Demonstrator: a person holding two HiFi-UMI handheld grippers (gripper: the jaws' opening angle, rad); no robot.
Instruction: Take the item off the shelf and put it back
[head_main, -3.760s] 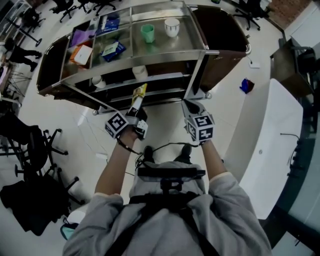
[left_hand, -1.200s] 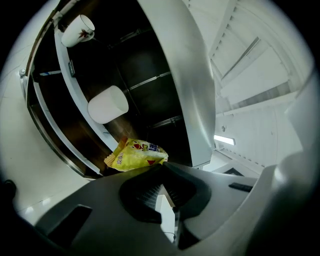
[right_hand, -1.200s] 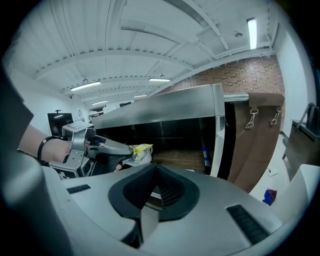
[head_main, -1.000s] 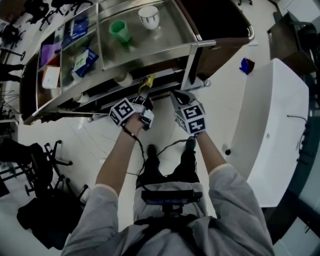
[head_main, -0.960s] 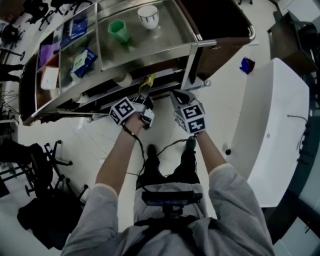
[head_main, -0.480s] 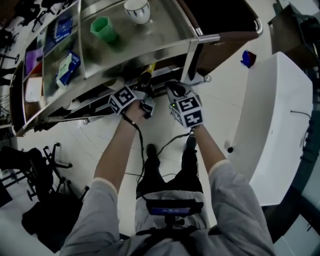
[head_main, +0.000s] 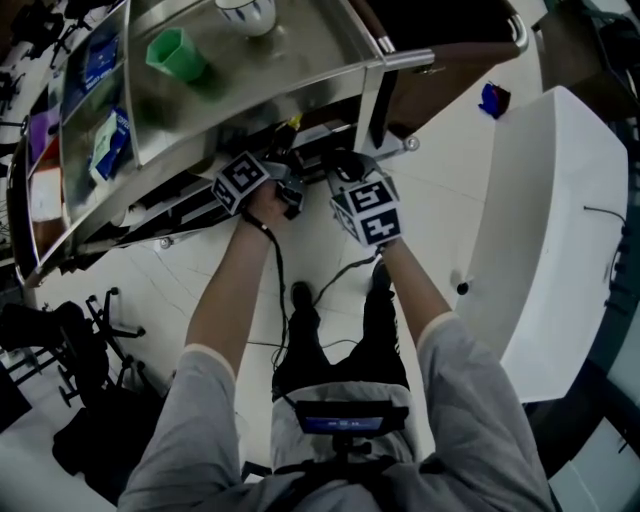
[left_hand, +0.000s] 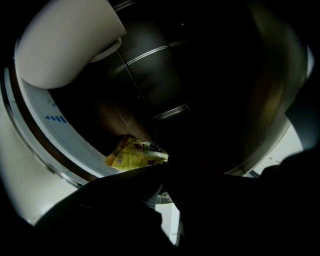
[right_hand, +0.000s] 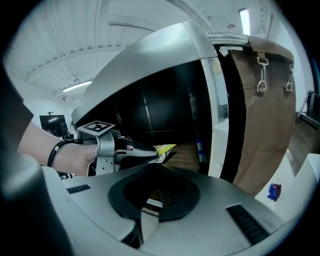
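1. Yellow packet: pinched at its near end by the left claw, jaws pressed together on it; sticks out ahead of the tips into the dark lower bay of the steel cart.
2. Cannot tell whether its far end touches the shelf below the claw; print on the wrapper too small to read.
3. Left gripper view mostly black: only the jaws' dark outline at the bottom, and a pale rounded shape up and left of them, not identifiable.
4. Right claw: pressed together on nothing, just right of the left claw, at the cart's edge.
5. From above, left claw's tips hard to pick out in the shadow under the cart's top; beyond the claws a green cup and a white cup, the latter cut off by the frame.
6. Right of the right claw, on the cart's end: brown fabric with metal clips.
7. Underneath, pale tiled floor; off to the right, a white counter; behind and left, black chairs.
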